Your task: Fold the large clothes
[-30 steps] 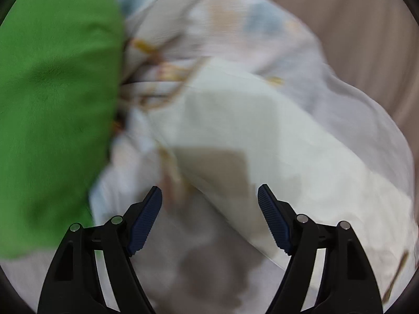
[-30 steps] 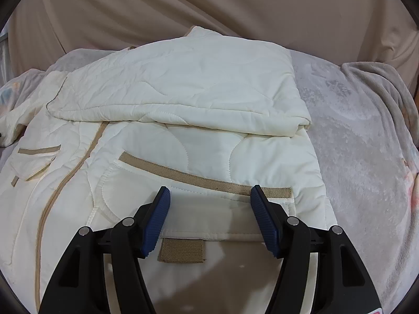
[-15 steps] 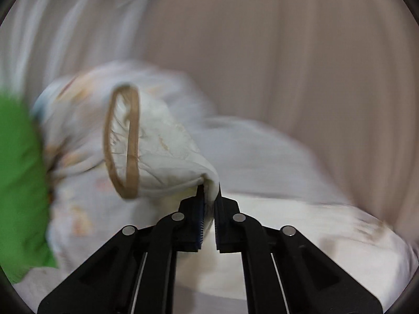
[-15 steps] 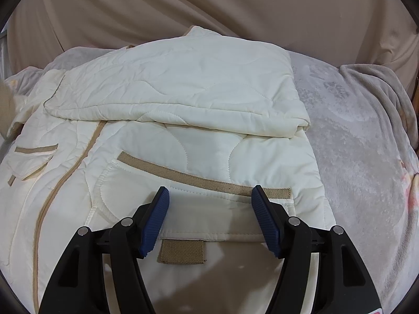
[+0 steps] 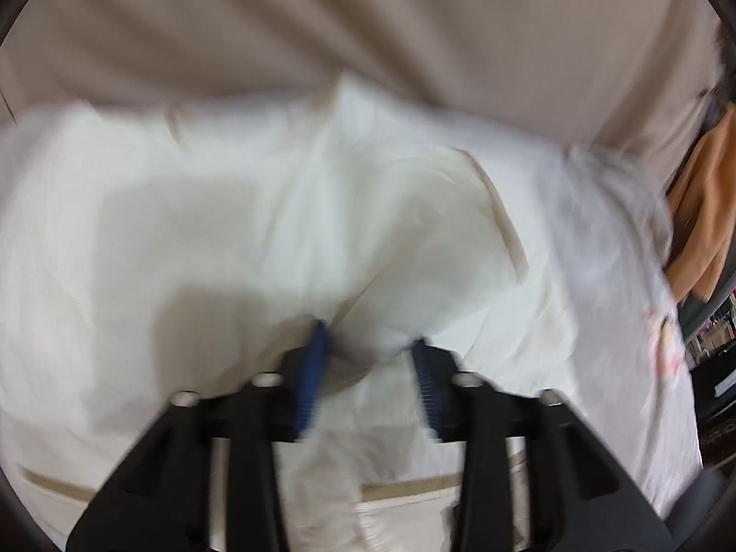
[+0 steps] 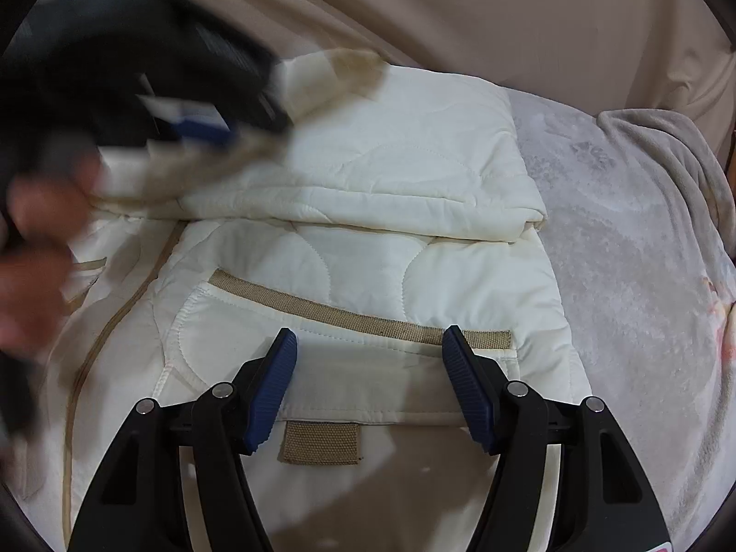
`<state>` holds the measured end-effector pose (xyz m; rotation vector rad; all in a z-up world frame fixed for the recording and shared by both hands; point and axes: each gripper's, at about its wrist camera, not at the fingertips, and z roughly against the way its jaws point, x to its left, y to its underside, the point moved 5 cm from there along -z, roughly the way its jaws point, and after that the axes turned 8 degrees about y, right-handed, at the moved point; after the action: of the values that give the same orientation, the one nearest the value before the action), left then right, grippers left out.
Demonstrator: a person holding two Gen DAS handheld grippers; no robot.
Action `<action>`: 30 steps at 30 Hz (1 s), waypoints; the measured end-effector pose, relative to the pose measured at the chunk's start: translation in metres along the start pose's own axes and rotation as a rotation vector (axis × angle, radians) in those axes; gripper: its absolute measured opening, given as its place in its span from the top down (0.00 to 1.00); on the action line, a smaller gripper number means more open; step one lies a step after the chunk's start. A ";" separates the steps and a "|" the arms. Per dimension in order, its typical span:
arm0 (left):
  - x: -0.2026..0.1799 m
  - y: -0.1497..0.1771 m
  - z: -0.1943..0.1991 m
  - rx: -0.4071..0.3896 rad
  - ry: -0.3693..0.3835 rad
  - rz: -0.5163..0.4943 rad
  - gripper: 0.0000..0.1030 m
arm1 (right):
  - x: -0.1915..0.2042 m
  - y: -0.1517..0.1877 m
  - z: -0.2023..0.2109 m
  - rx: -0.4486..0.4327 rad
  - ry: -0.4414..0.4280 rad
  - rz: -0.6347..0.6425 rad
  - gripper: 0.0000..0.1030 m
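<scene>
A cream quilted jacket (image 6: 368,271) with tan trim lies on the grey blanket, one sleeve folded across its upper part. My right gripper (image 6: 370,370) is open and empty, hovering over the tan-edged pocket (image 6: 359,317) near the hem. My left gripper (image 5: 370,363) is blurred; its jaws stand apart with the other sleeve's cuff (image 5: 377,326) between them, over the jacket body (image 5: 184,230). In the right wrist view the left gripper (image 6: 202,124) and a hand (image 6: 32,248) come in from the upper left, the tan-banded cuff (image 6: 340,71) hanging from it.
A grey fleece blanket (image 6: 635,253) covers the surface to the right of the jacket. A beige curtain (image 6: 506,14) hangs behind. An orange garment (image 5: 704,211) hangs at the far right in the left wrist view.
My left gripper closed on the sleeve cuff at the left, swung it over the jacket, and its jaws now stand apart. The right gripper has stayed put.
</scene>
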<state>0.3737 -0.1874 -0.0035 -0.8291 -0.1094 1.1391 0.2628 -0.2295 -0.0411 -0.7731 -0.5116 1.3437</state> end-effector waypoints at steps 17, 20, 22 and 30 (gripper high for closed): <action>0.198 0.036 0.128 -0.203 -0.063 0.302 0.15 | -0.049 -0.069 0.018 -0.038 -0.198 -0.248 0.30; 0.245 0.049 0.136 -0.228 -0.055 0.454 0.15 | -0.052 -0.097 0.003 -0.021 -0.188 -0.258 0.30; 0.266 0.053 0.140 -0.253 -0.057 0.515 0.15 | -0.046 -0.110 -0.017 0.014 -0.184 -0.270 0.29; 0.262 0.041 0.141 -0.278 -0.129 0.472 0.25 | -0.019 -0.137 -0.021 -0.018 -0.335 -0.309 0.95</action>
<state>0.3931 0.1123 -0.0150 -1.0602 -0.1881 1.6480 0.3659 -0.2582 0.0495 -0.4592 -0.8723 1.1823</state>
